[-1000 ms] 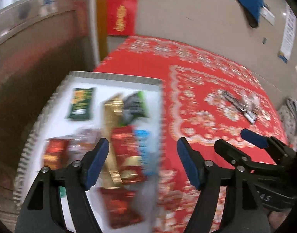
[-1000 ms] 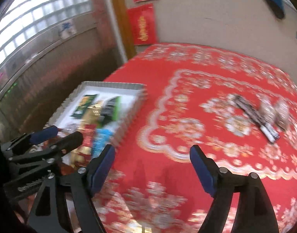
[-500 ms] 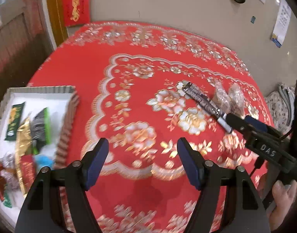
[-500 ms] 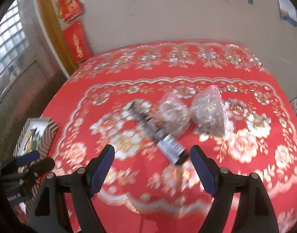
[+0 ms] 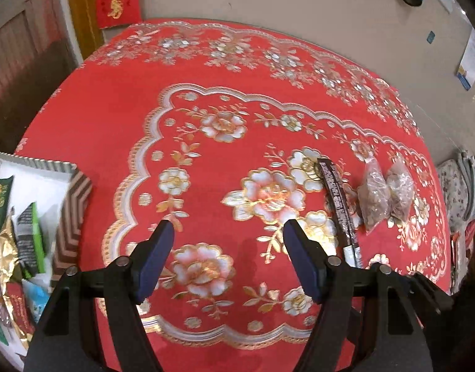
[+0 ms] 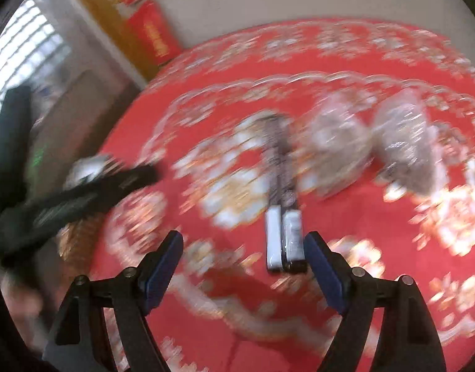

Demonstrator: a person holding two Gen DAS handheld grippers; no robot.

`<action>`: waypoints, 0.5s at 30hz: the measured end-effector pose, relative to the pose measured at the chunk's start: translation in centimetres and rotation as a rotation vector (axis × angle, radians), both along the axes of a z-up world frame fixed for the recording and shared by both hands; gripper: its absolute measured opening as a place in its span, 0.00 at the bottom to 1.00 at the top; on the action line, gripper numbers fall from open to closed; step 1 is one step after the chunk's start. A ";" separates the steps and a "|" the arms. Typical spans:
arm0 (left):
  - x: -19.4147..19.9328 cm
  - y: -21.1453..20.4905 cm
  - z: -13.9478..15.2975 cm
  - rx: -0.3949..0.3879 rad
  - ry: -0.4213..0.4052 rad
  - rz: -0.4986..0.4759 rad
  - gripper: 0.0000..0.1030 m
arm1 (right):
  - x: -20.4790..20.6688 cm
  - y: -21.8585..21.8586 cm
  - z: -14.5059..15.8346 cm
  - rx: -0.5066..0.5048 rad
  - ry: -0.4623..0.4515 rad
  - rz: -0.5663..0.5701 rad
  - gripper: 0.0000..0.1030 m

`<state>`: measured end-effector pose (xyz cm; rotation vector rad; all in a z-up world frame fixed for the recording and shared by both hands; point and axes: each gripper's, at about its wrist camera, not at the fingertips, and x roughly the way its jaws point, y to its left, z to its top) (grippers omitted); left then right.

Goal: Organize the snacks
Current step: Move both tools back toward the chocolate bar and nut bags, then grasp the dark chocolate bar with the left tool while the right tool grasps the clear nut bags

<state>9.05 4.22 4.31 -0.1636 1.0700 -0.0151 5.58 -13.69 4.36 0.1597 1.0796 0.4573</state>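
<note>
Snacks sit outside both tongs; left tongs (image 5: 228, 259) spread, nothing between, over red floral cloth (image 5: 206, 99) on counter; right tongs (image 6: 243, 271) spread too, end of long dark packet (image 6: 282, 192) just inside right pad, not pinched; two clear bags (image 5: 386, 195) beside packet; tray (image 5: 71, 214) of wrapped snacks (image 5: 26, 235) at far left.

Both wrist views look steeply down at the red tablecloth (image 5: 225, 99), sharing the dark snack bar (image 6: 282, 192).
</note>
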 end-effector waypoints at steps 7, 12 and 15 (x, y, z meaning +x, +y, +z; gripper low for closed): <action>0.9 -4.8 -0.8 -0.001 0.021 -0.078 0.71 | -1.5 -4.3 2.7 -0.149 -0.124 -0.145 0.80; 2.2 -7.6 -2.1 -0.032 0.069 -0.077 0.70 | -1.1 -7.6 3.2 -0.147 -0.125 -0.221 0.80; 2.4 -9.0 -2.3 -0.018 0.064 -0.078 0.72 | -0.8 -9.3 3.5 -0.136 -0.133 -0.249 0.80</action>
